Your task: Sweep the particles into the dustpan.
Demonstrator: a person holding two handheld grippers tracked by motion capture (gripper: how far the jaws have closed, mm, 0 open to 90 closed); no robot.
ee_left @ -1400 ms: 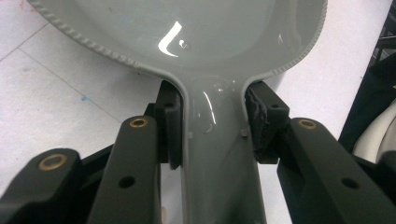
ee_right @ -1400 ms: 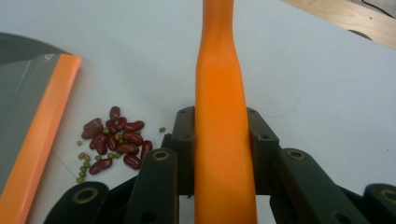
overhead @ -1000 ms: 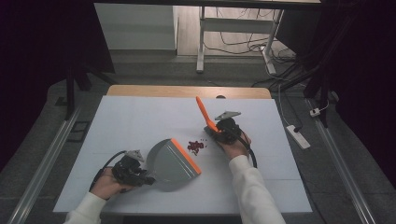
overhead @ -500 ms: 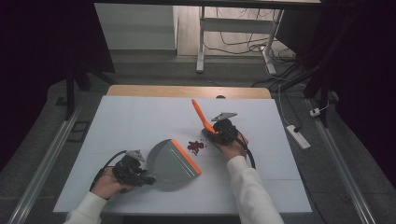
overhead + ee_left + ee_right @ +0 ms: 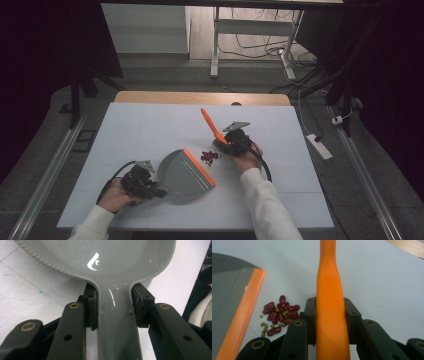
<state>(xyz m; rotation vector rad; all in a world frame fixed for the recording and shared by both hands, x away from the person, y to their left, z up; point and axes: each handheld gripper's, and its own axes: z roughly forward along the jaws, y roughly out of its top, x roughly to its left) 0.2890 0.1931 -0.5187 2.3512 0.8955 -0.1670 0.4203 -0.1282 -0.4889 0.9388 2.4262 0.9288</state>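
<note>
A grey dustpan with an orange front lip lies on the white table. My left gripper is shut on its handle, one pad pressing on each side. The lip faces a small pile of red beans and small green ones. Just right of the pile, my right gripper is shut on an orange brush handle, which slants up and away to the left. In the right gripper view the handle rises between the jaws, with the beans and the lip to its left.
The white cover ends at a wooden strip along the far edge. A power strip lies on the floor to the right. Desk legs and cables stand beyond the table.
My right gripper and the orange brush handle have shifted a little to the left, toward the beans. The left gripper, the dustpan and the pile have not moved.
</note>
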